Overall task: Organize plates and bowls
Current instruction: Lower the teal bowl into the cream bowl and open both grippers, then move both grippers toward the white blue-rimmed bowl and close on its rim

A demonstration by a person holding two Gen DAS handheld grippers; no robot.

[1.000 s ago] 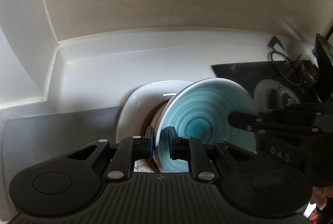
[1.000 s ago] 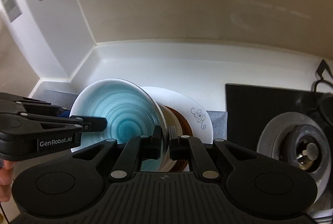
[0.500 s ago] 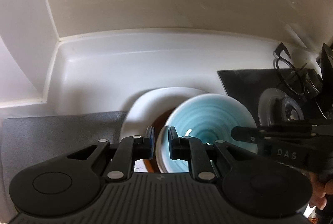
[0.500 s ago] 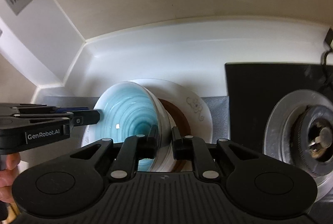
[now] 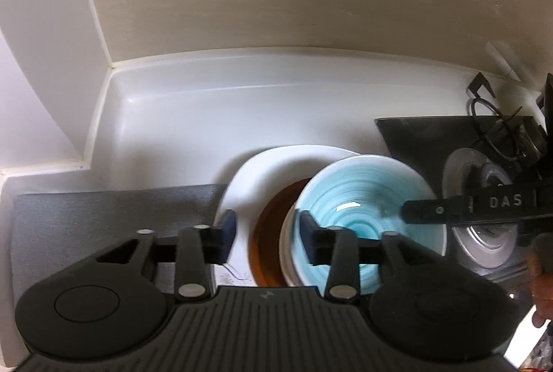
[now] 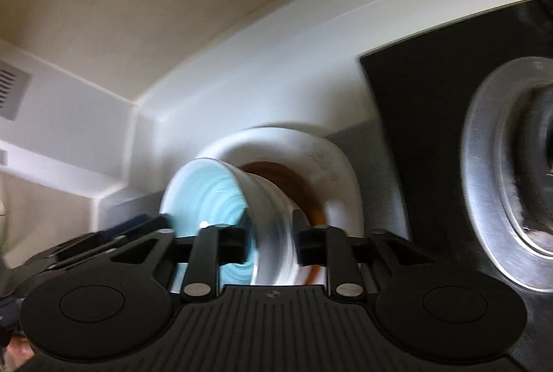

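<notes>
A blue-glazed bowl [image 5: 366,199] with a white outside sits on a brown dish [image 5: 273,230], which rests on a white flowered plate [image 5: 276,161]. My left gripper [image 5: 266,234] is open, its fingers astride the bowl's left rim without gripping. In the right wrist view the bowl [image 6: 211,196], brown dish [image 6: 304,189] and plate [image 6: 331,164] stack the same way. My right gripper [image 6: 269,244] is open around the bowl's right wall. The right gripper also shows at the bowl's right side in the left wrist view [image 5: 432,213].
The stack stands on a grey mat [image 5: 103,216] on a white counter [image 5: 224,116] in a wall corner. A black hob [image 6: 414,88] with a steel burner [image 6: 501,164] lies just right of the plate.
Both grippers have opened from shut on the bowl's rim. The bowl has come down level onto the brown dish. The right gripper has tilted.
</notes>
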